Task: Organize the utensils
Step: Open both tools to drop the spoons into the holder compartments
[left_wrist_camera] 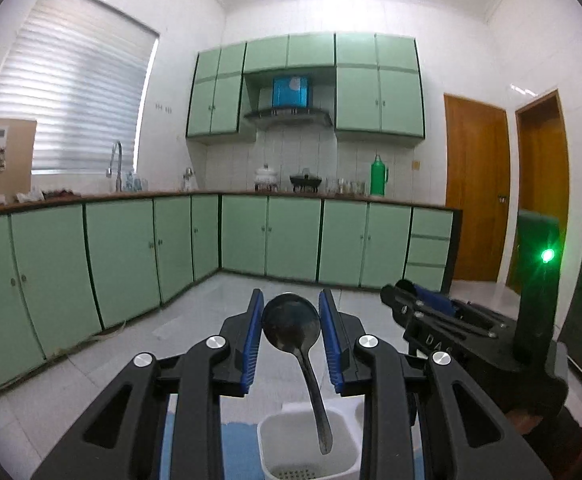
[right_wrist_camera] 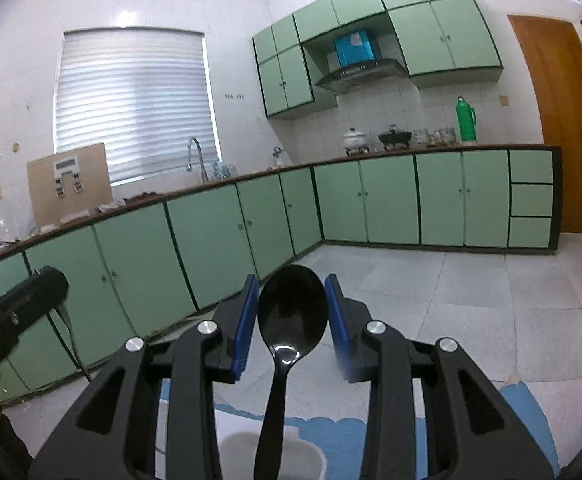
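Observation:
In the left wrist view my left gripper is shut on a metal spoon, pads against the bowl's edges; the bowl points up and the handle hangs down into a white utensil holder below. In the right wrist view my right gripper is shut on a black plastic spoon, bowl up, its handle reaching down over a white holder compartment. The right gripper's body also shows in the left wrist view, close beside the left one.
A blue mat lies under the white holder. Green kitchen cabinets run along the far walls under a counter with a faucet and a green flask. Wooden doors stand at right. The floor is tiled.

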Demonstrator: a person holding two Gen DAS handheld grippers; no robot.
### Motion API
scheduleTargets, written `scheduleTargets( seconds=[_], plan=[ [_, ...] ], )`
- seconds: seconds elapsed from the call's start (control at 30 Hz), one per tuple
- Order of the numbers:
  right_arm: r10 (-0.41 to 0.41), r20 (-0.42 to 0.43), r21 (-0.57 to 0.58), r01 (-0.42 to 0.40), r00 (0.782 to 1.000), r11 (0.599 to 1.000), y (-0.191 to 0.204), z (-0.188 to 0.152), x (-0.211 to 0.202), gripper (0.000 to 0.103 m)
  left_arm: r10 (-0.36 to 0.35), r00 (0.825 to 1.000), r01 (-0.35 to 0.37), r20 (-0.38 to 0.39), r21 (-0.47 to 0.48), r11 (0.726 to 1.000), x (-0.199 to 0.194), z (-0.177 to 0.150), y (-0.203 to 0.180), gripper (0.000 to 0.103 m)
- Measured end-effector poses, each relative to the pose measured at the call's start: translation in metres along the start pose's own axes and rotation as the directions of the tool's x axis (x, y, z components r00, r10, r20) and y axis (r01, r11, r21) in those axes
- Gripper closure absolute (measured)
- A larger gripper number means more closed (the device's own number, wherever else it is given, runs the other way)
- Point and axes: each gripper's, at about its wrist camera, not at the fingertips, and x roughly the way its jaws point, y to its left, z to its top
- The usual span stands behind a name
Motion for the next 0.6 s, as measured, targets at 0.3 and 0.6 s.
scheduleTargets(
  seconds=[0.3,0.6],
  plan=[
    [0.014,-0.067,0.030,-0.012,0.998,0.999,-0.007,-0.019,-0.011,0.053,0.005,0.997,-0.006,-0.078,-0.012,1.000,-0.003,-0.020,0.006,0.061],
    [-0.013,-0.164,0.066,0.024,0.986,0.997,-0.007,-0.045,-0.099,0.016,0.040,0.982,-0.043,-0.183,-0.014,0.999,-0.073,-0.046,-0.003,0.037]
  ],
)
